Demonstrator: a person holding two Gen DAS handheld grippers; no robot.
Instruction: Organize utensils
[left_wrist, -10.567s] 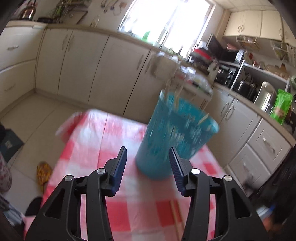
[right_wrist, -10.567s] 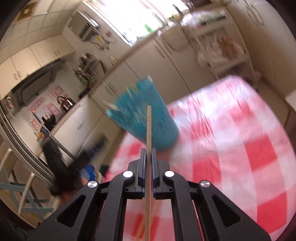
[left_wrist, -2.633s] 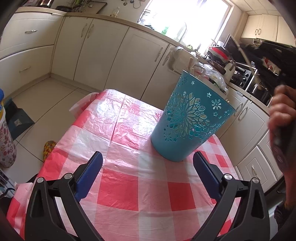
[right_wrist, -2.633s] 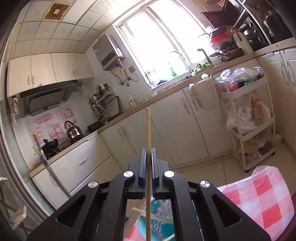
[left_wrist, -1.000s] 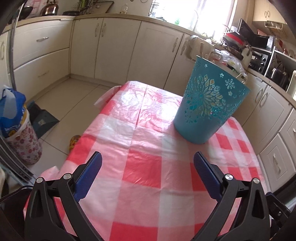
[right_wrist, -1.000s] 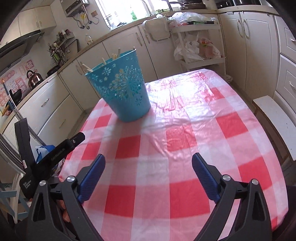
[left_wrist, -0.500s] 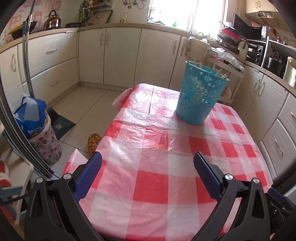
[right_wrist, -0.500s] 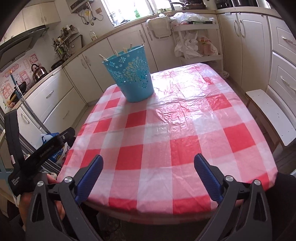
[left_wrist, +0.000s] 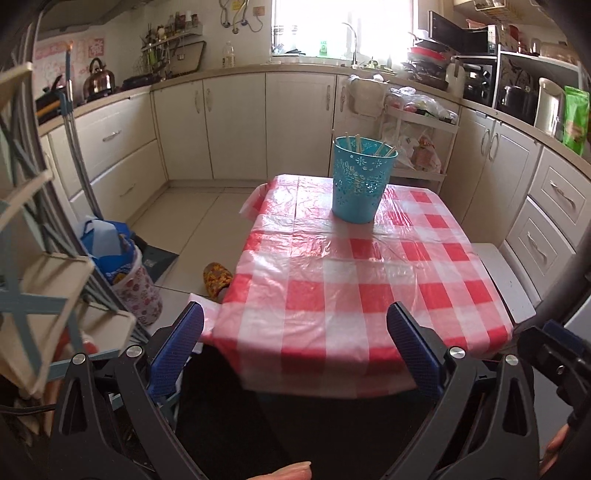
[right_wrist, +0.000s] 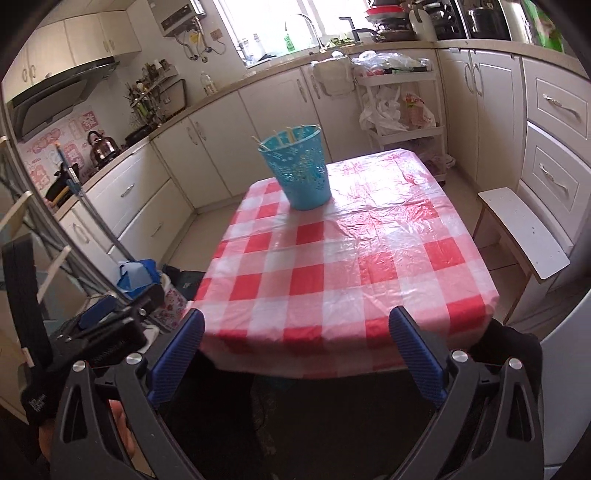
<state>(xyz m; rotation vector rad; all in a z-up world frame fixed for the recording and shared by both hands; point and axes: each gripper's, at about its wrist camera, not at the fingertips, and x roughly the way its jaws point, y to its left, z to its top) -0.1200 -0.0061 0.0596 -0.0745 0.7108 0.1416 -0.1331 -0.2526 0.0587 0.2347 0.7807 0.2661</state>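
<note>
A turquoise perforated basket (left_wrist: 360, 181) stands upright at the far end of the red-and-white checked table (left_wrist: 354, 280), with several wooden chopsticks (left_wrist: 382, 147) sticking out of its top. It also shows in the right wrist view (right_wrist: 297, 168). My left gripper (left_wrist: 295, 325) is open and empty, held back off the table's near edge. My right gripper (right_wrist: 295, 332) is open and empty, also back from the near edge. The left gripper shows at lower left of the right wrist view (right_wrist: 99, 332).
A white bench (right_wrist: 524, 229) stands right of the table. A trolley with bags (left_wrist: 417, 136) is behind the basket. A floral bin with blue bags (left_wrist: 122, 269) and a slipper (left_wrist: 218, 277) are on the floor at left. Kitchen cabinets line the walls.
Both grippers have pulled back and up from the table, so the basket looks smaller and farther. Earlier my right gripper held a chopstick; it is now open and empty.
</note>
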